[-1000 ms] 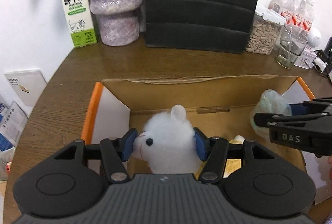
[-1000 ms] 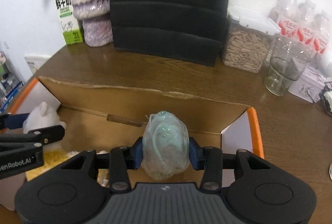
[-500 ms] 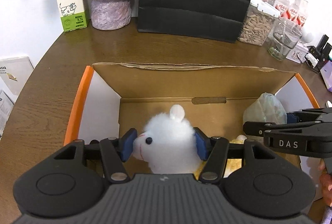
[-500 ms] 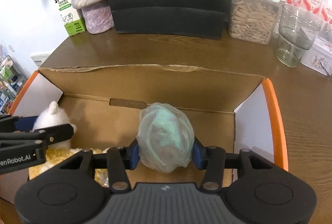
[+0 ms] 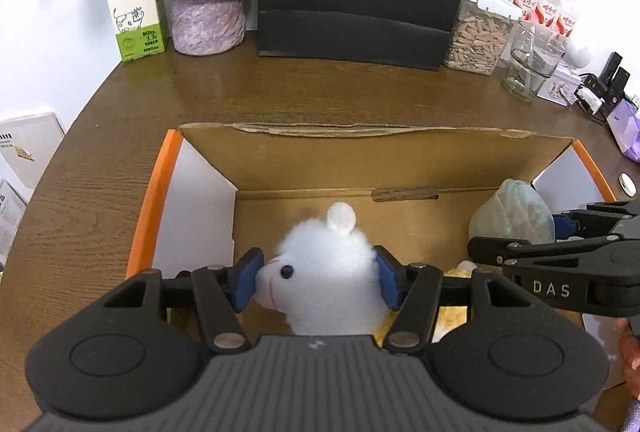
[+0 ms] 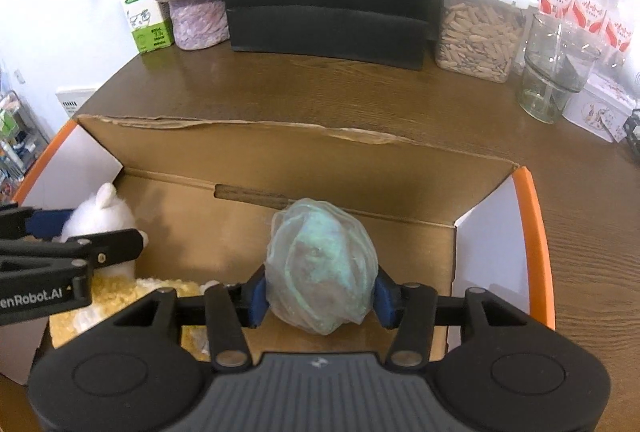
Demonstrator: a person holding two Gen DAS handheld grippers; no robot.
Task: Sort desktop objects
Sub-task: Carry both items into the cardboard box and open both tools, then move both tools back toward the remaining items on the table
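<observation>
- Left wrist view: the left gripper (image 5: 318, 282) is holding the fluffy white plush alpaca (image 5: 324, 272) between its half-open blue pads at lower centre, above the open brown cardboard box (image 5: 360, 155).
- Right wrist view: the right gripper (image 6: 320, 296) has just been opening its jaws, and the pale green gauzy bundle (image 6: 322, 266) is sitting between them, touching the pads, low over the box floor at centre.

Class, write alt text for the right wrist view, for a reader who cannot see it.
The right gripper, its jaws just opening, brackets a pale green gauzy bundle inside an open cardboard box on a wooden table. At left, the left gripper holds a white plush alpaca.
</observation>
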